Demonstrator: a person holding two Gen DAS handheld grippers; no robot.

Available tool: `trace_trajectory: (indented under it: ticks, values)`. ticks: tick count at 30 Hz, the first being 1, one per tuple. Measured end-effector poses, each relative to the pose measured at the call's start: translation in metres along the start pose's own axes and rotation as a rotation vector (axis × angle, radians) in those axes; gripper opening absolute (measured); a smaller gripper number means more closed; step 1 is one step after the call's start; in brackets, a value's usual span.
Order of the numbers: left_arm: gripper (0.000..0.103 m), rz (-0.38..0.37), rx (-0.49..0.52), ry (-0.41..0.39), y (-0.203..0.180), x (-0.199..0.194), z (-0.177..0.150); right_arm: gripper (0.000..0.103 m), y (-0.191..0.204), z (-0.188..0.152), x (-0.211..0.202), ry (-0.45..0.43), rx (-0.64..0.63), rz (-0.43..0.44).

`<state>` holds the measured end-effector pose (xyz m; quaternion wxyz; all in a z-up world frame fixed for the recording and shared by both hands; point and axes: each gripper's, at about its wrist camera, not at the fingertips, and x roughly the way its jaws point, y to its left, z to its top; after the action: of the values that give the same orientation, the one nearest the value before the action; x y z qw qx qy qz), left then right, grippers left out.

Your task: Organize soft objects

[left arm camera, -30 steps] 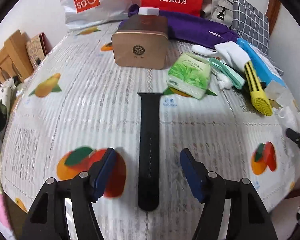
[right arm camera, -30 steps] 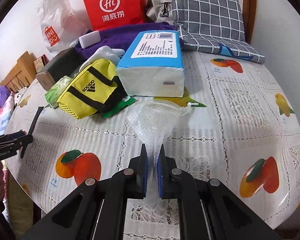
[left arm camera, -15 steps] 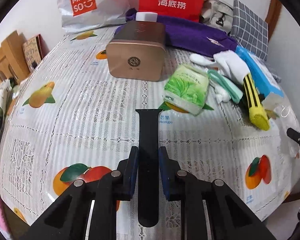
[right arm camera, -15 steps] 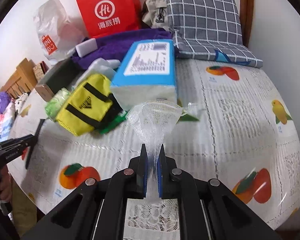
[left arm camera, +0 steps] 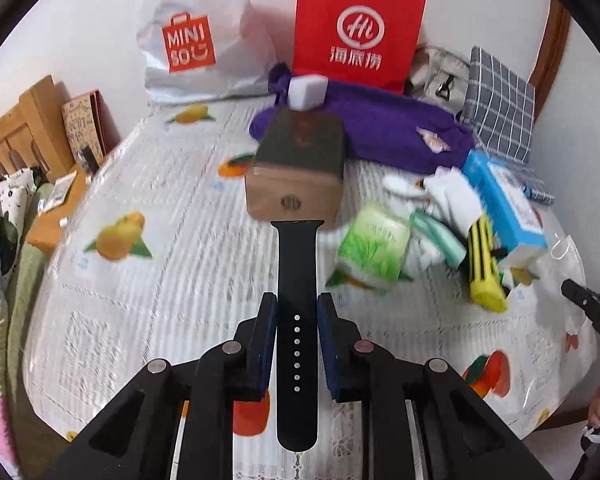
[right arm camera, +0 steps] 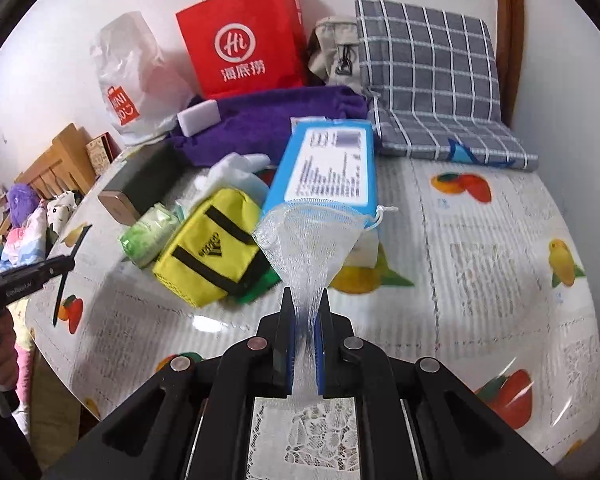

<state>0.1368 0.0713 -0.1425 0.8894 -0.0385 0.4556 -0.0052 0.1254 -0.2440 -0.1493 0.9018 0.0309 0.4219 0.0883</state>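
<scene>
Nearest me, my left gripper (left arm camera: 297, 334) was pinched on the strap (left arm camera: 298, 304) a little below its middle, pads against its edges just above the row of holes. The strap stood clear of the table (left arm camera: 172, 272), its wide end up by the box (left arm camera: 296, 184) in view. It looked light and rubbery; I judged it would flop if held near a tip, so this near-middle hold seemed right.

My right gripper (right arm camera: 305, 334) was pressed together on the gathered neck of the net bag (right arm camera: 308, 240), whose open mouth fanned out above the jaws. Flimsy, almost weightless mesh; I expected it to snag or slip through a loose pinch, so the bunched part was the place to hold.

Beyond lay the yellow pouch (right arm camera: 210, 248), the tissue pack (right arm camera: 328, 164), then the purple cloth (right arm camera: 268, 120).
</scene>
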Motion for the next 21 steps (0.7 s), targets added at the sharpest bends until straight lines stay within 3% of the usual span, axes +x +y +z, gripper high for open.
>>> trace_trajectory:
  ticks: [21]
  values:
    - [0.02,-0.034,0.017,-0.098,-0.018,-0.003,0.08,0.008,0.004,0.063,0.005,-0.055,-0.022,-0.012]
